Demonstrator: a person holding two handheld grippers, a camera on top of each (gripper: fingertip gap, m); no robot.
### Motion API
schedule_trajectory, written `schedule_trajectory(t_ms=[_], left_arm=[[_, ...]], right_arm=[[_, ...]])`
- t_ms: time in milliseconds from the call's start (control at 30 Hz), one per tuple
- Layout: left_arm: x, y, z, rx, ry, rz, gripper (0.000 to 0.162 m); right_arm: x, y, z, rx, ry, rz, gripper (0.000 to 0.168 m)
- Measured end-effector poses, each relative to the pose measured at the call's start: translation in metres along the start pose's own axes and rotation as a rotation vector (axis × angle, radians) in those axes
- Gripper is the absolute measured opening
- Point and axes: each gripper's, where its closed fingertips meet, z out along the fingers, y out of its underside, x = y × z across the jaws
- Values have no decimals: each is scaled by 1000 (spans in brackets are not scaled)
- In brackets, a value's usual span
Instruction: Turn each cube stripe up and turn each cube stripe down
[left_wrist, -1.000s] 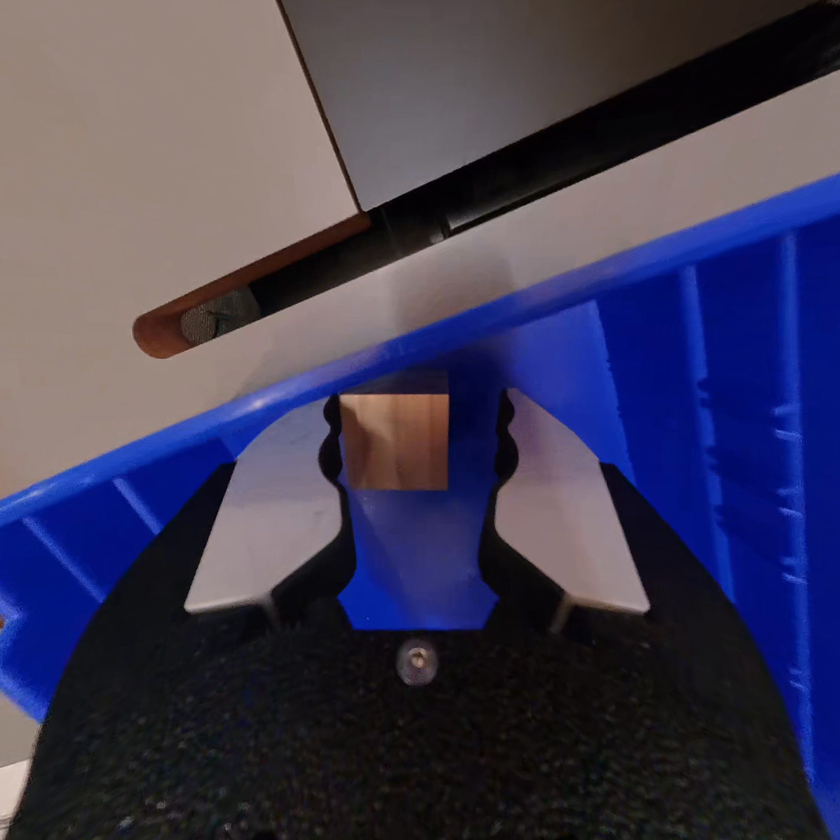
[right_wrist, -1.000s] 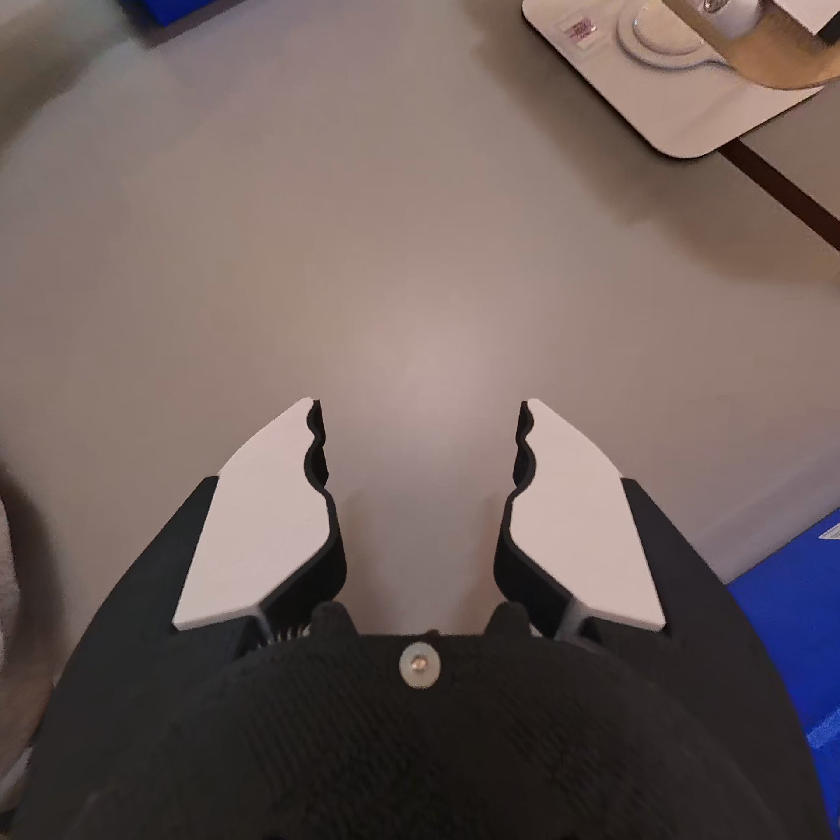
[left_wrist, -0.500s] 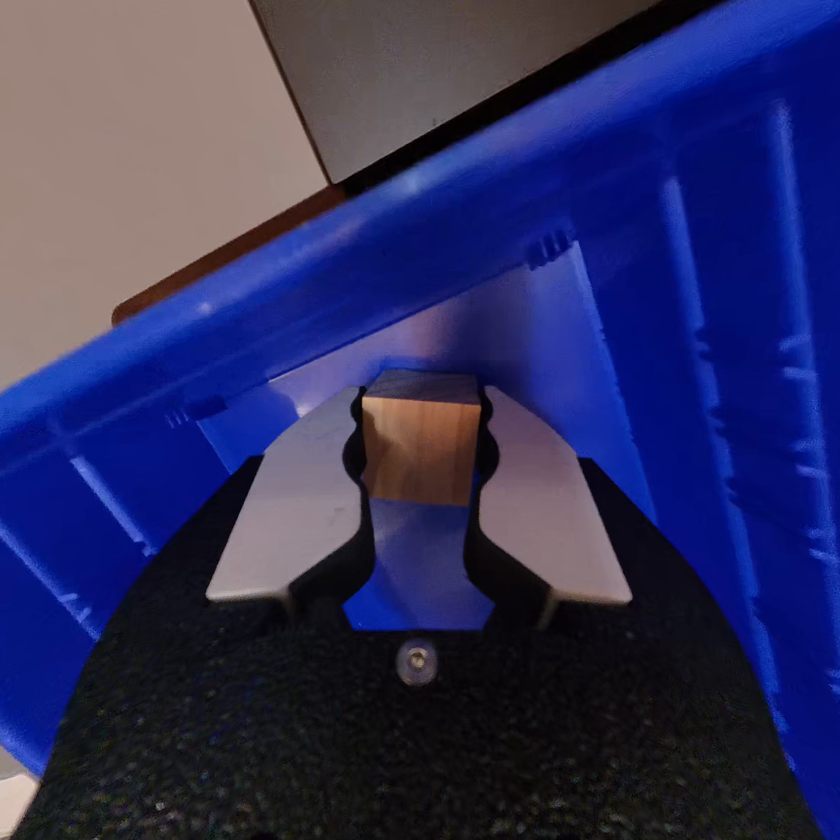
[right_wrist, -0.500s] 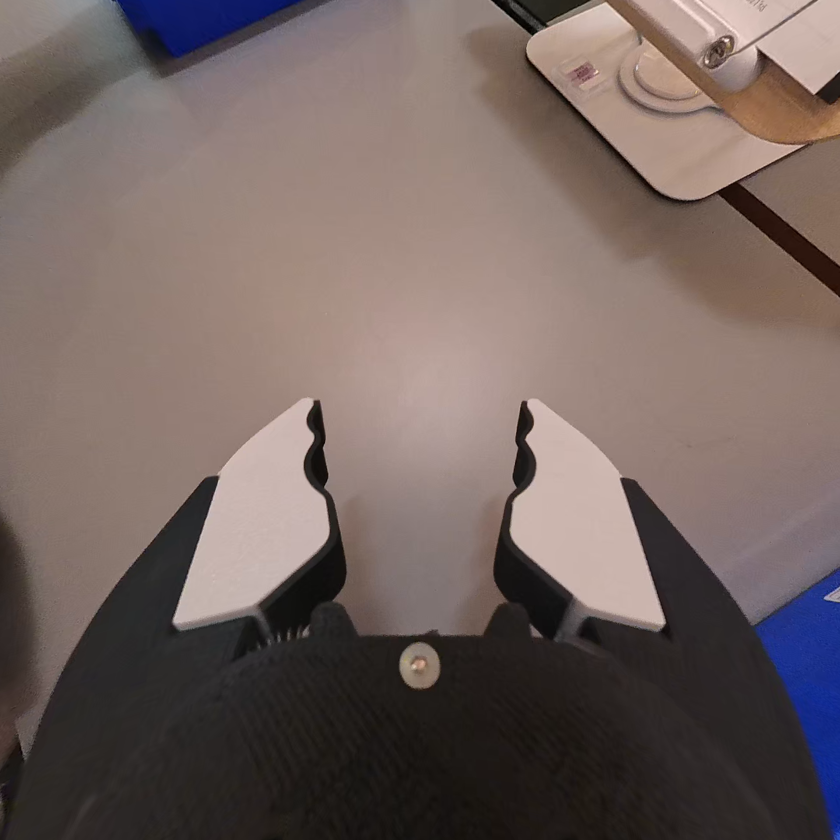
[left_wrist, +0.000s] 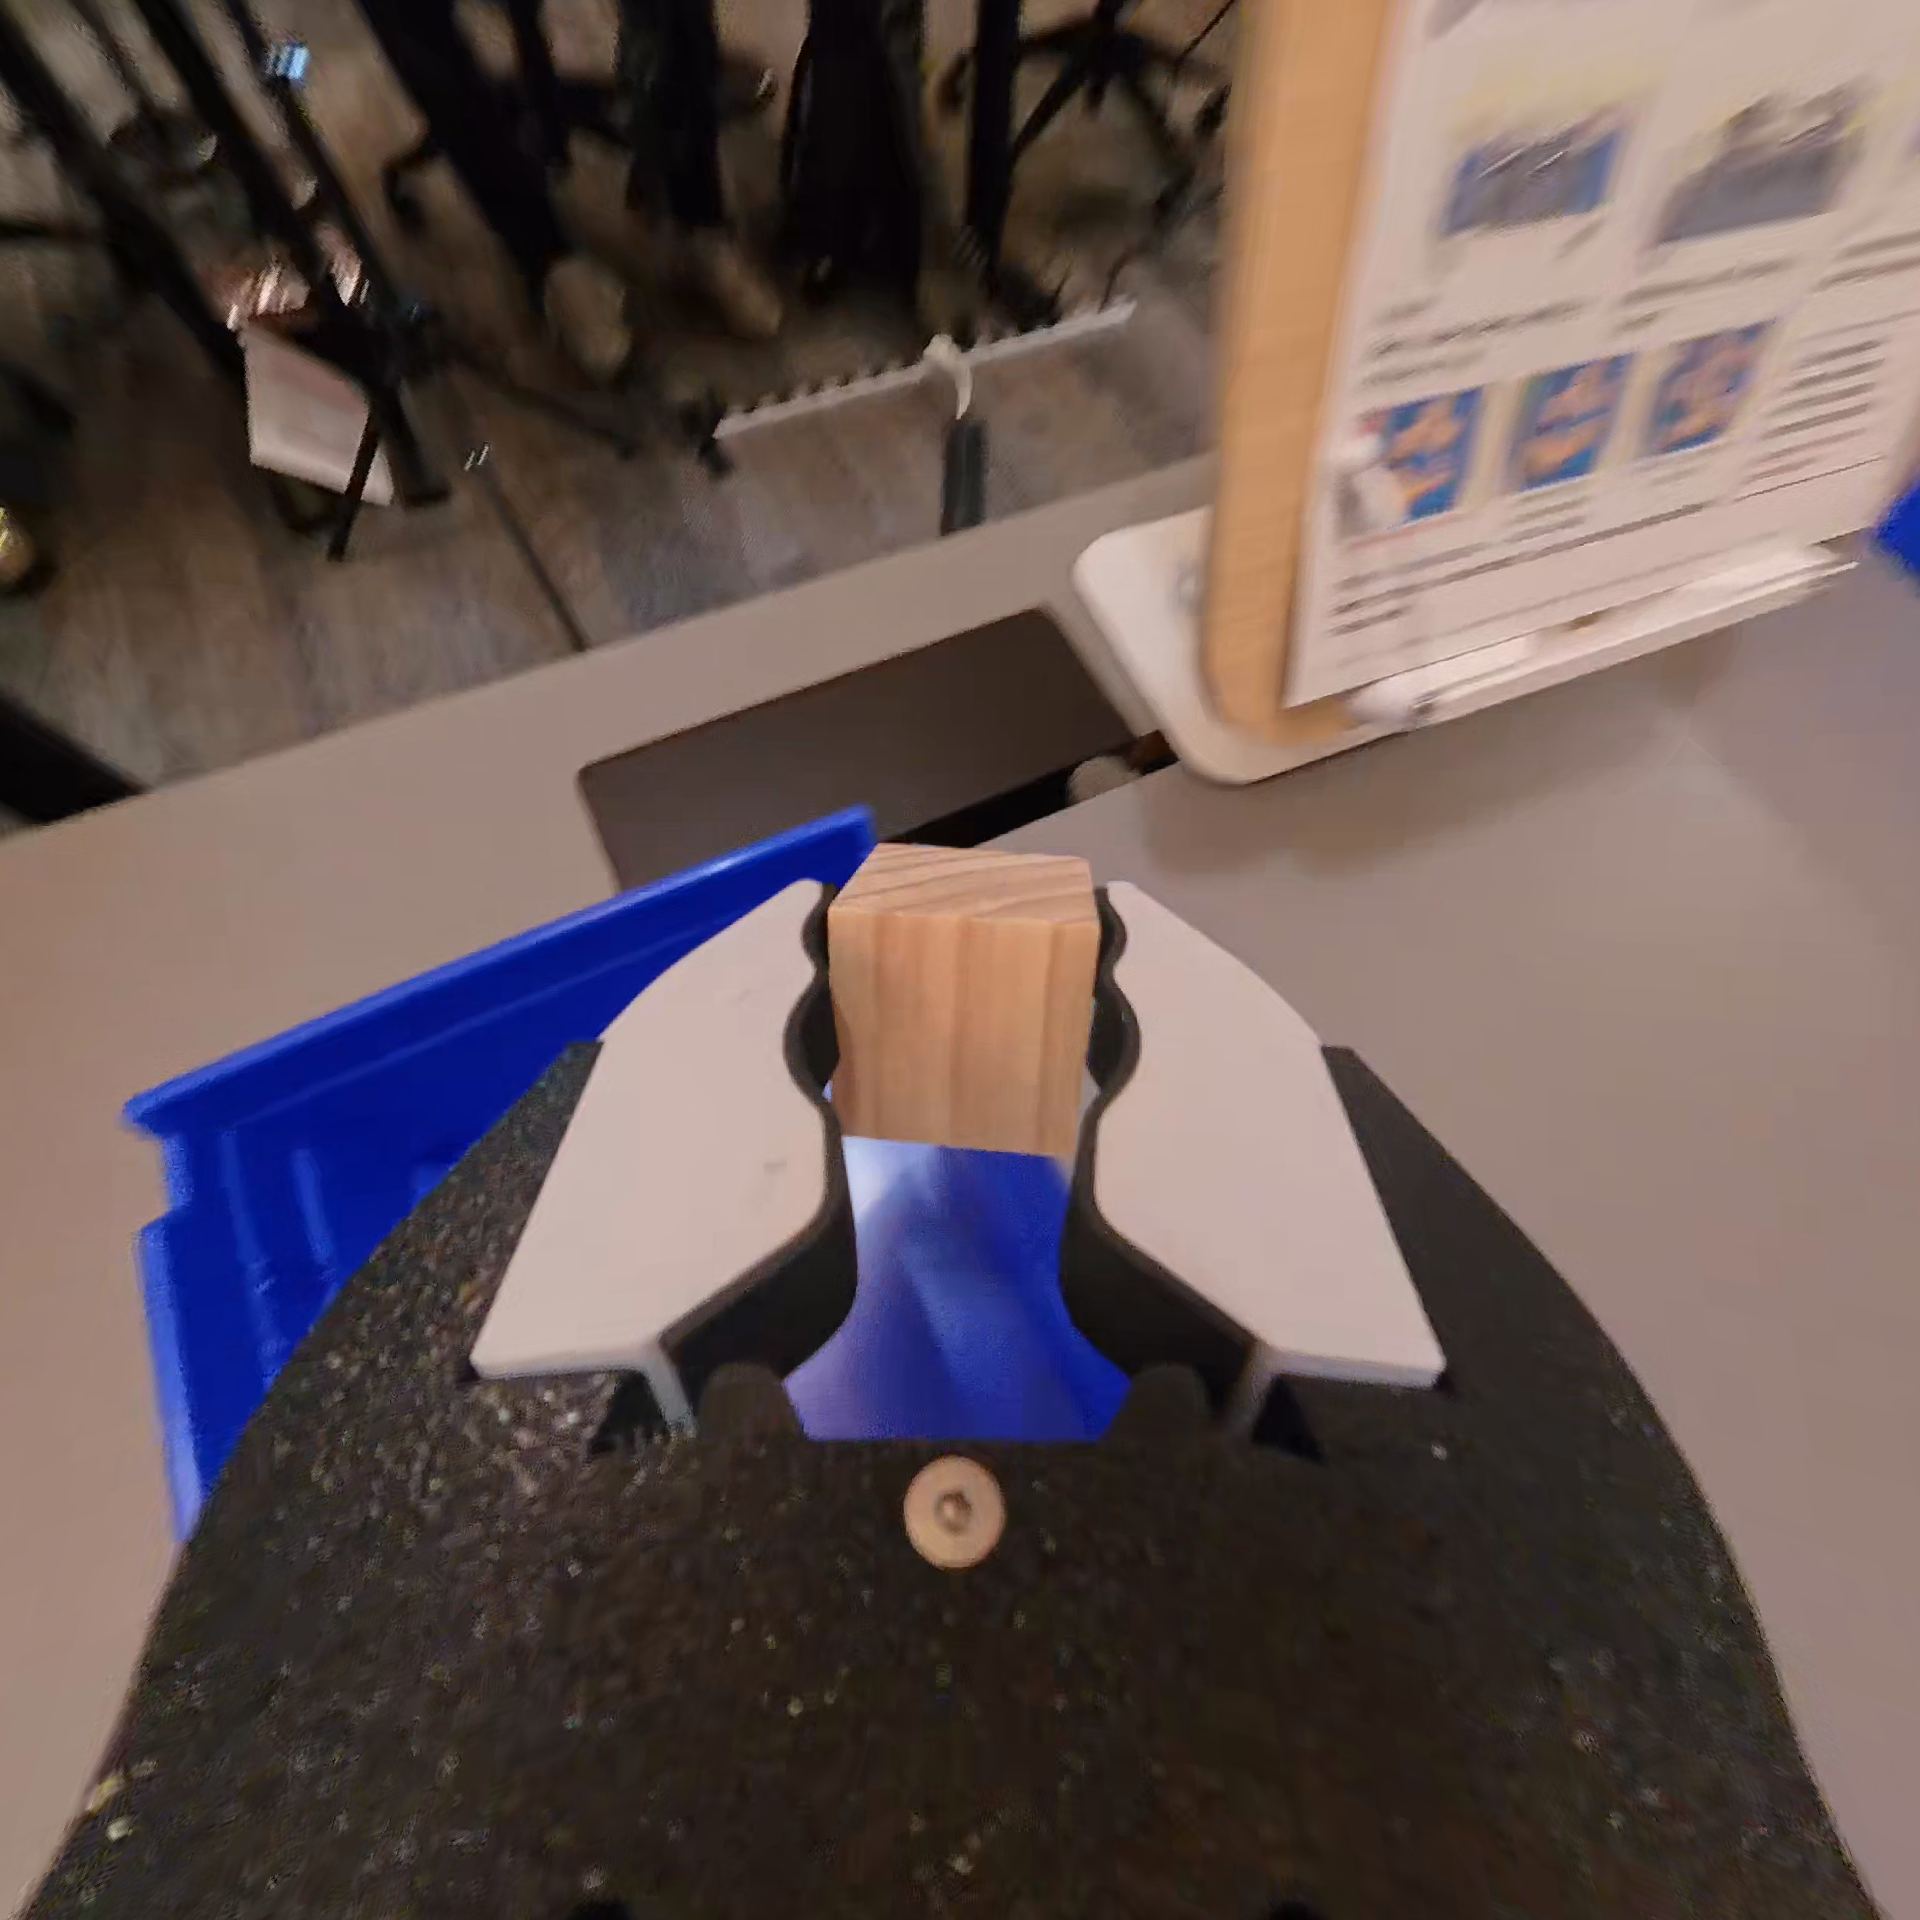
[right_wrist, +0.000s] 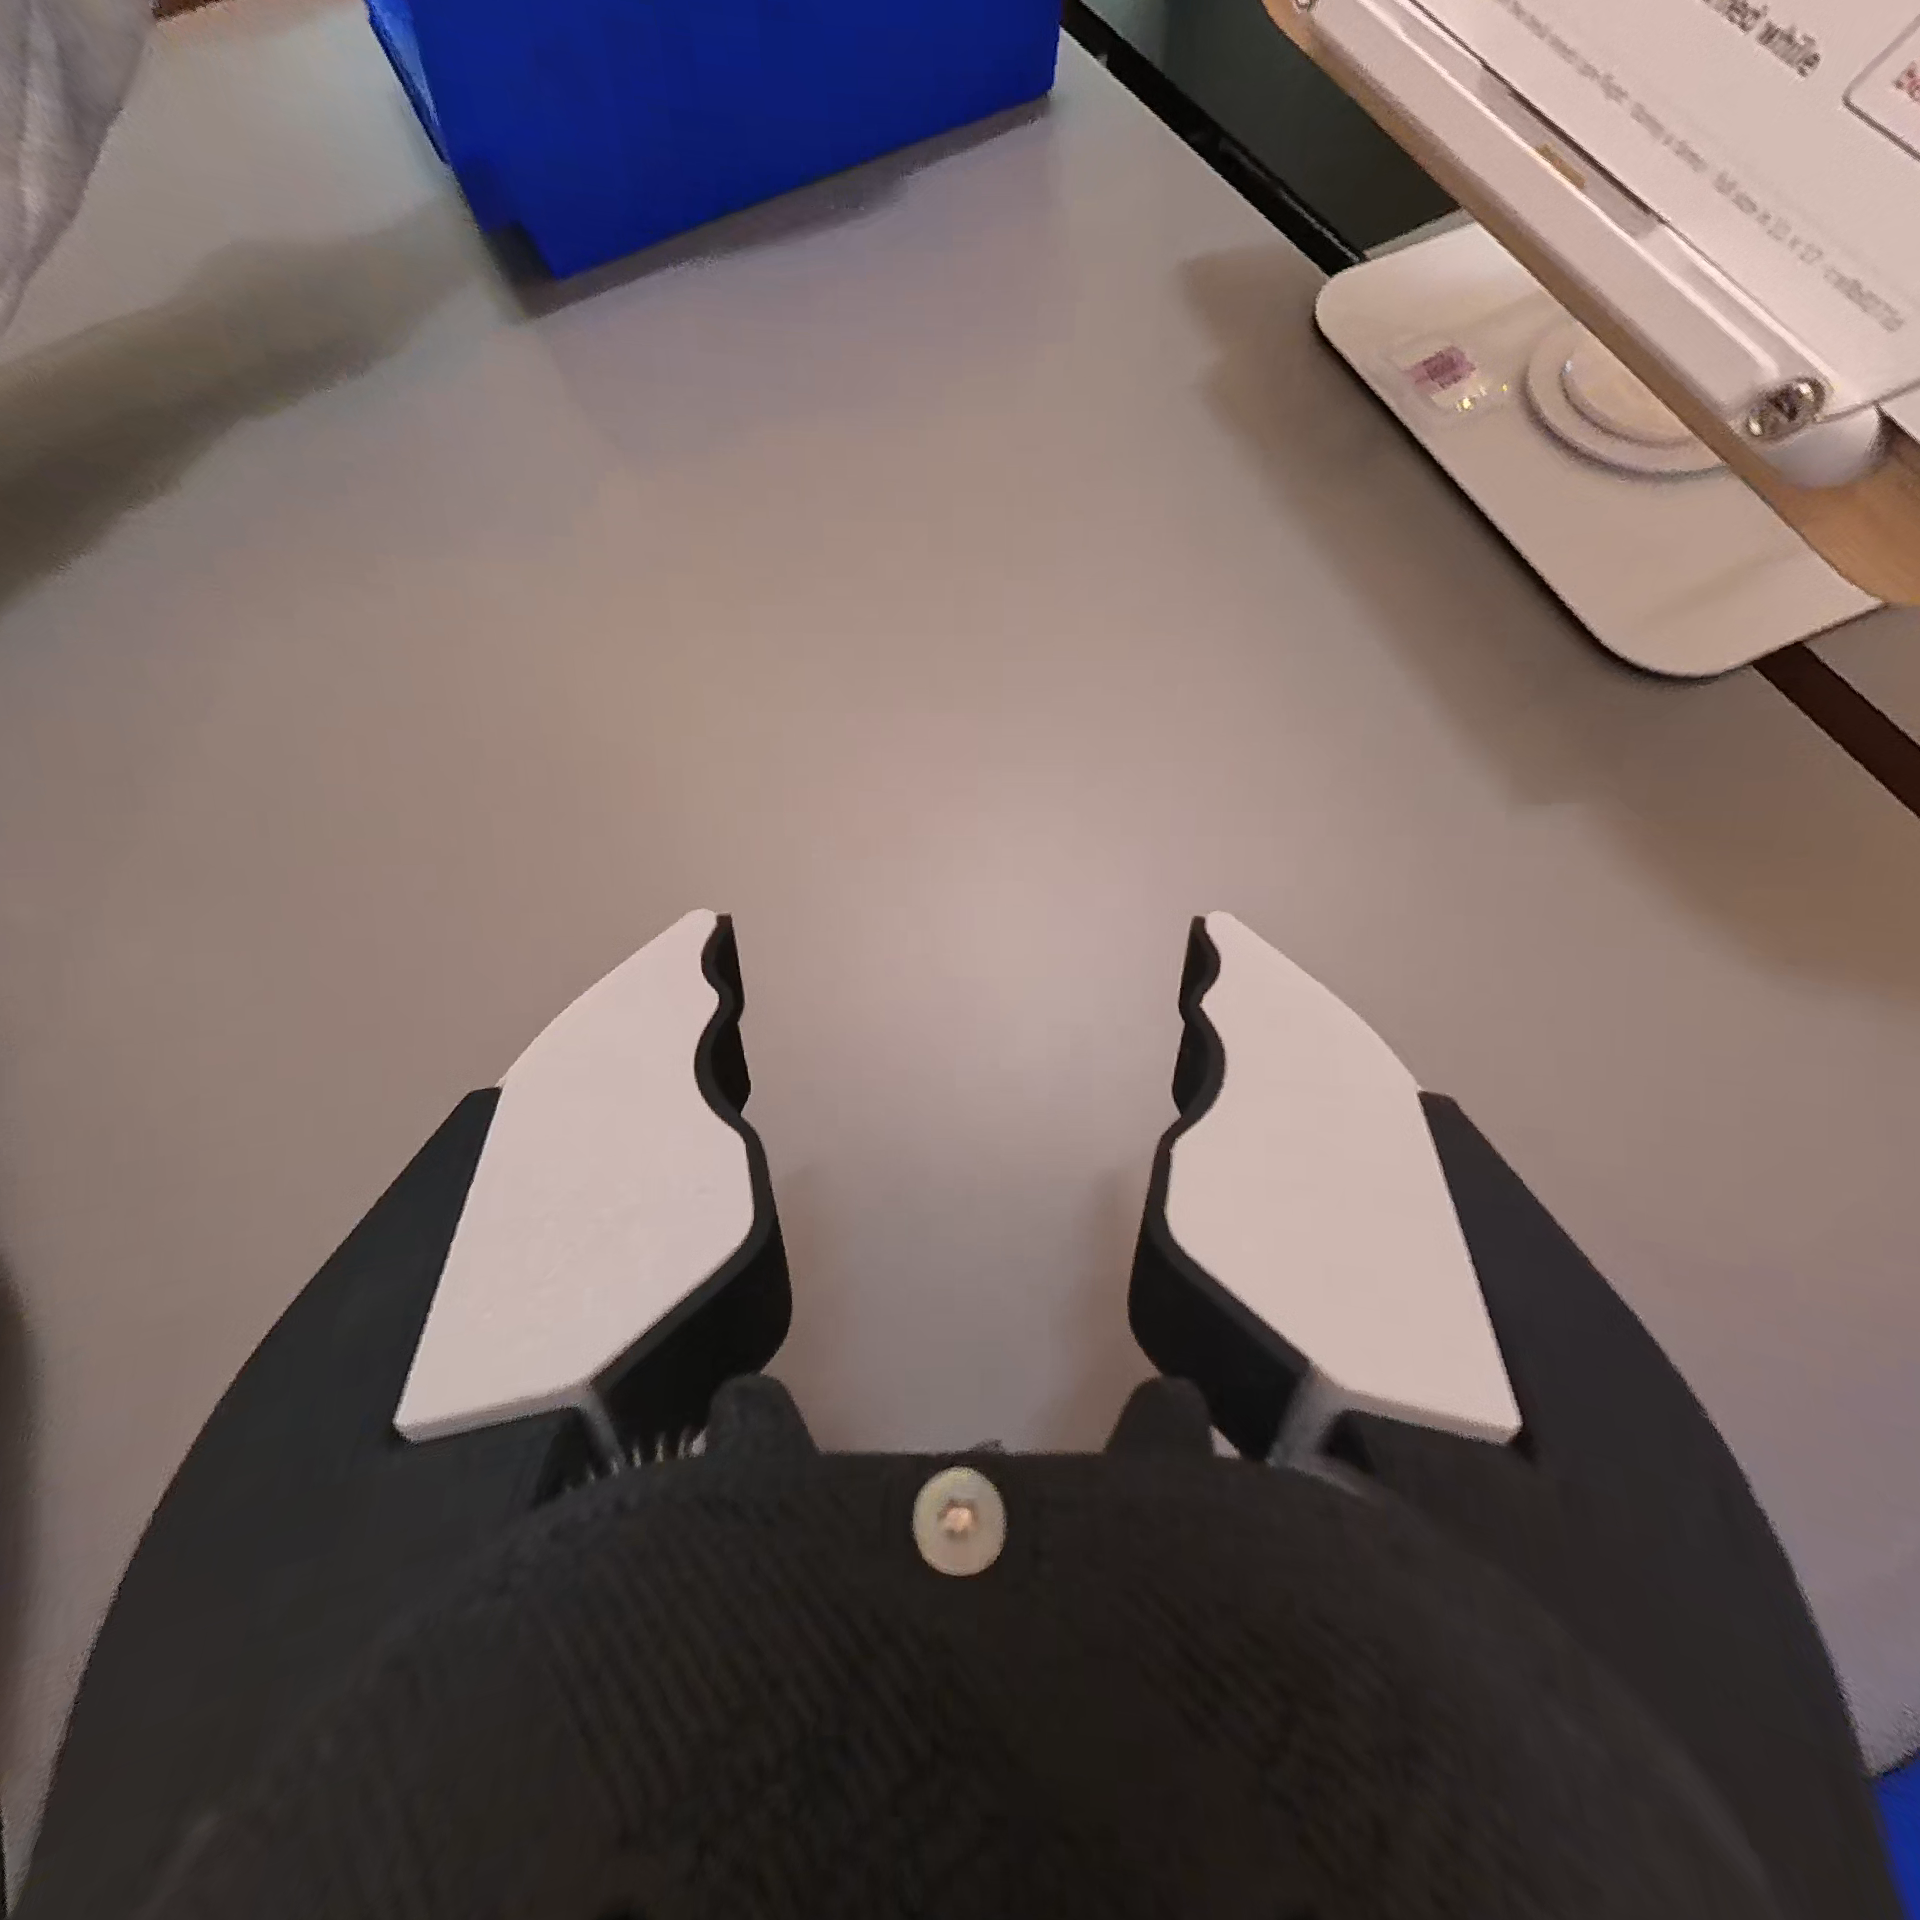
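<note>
My left gripper (left_wrist: 961, 914) is shut on a plain wooden cube (left_wrist: 961, 1013) and holds it above the blue bin (left_wrist: 416, 1049), clear of its rim. No stripe shows on the cube's visible faces. My right gripper (right_wrist: 961, 935) is open and empty, low over the bare grey table (right_wrist: 935, 623). The blue bin also shows in the right wrist view (right_wrist: 717, 114), at the far top left.
A white stand base (right_wrist: 1621, 499) carries a wooden-edged instruction board (left_wrist: 1558, 343) at the table's far right edge. A dark cable slot (left_wrist: 852, 727) lies beyond the bin. A light sleeve (right_wrist: 42, 156) shows at the upper left. Floor and black stands lie past the table.
My left gripper closed on the cube inside the bin and lifted it out above the rim. My right gripper stayed open and shifted so that the bin and stand come further into view.
</note>
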Motion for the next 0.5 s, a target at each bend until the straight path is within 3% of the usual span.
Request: schedule_trajectory(t_ms=[33, 300, 500], left_arm=[[16, -7, -4, 37, 39, 10, 45], [172, -40, -11, 308, 440, 71, 45], [264, -44, -8, 435, 700, 67, 45]], right_arm=[[-2, -4, 2, 5, -5, -4, 82], [-13, -43, 8, 80, -12, -63, 81], [-15, -73, -5, 183, 3, -85, 80]])
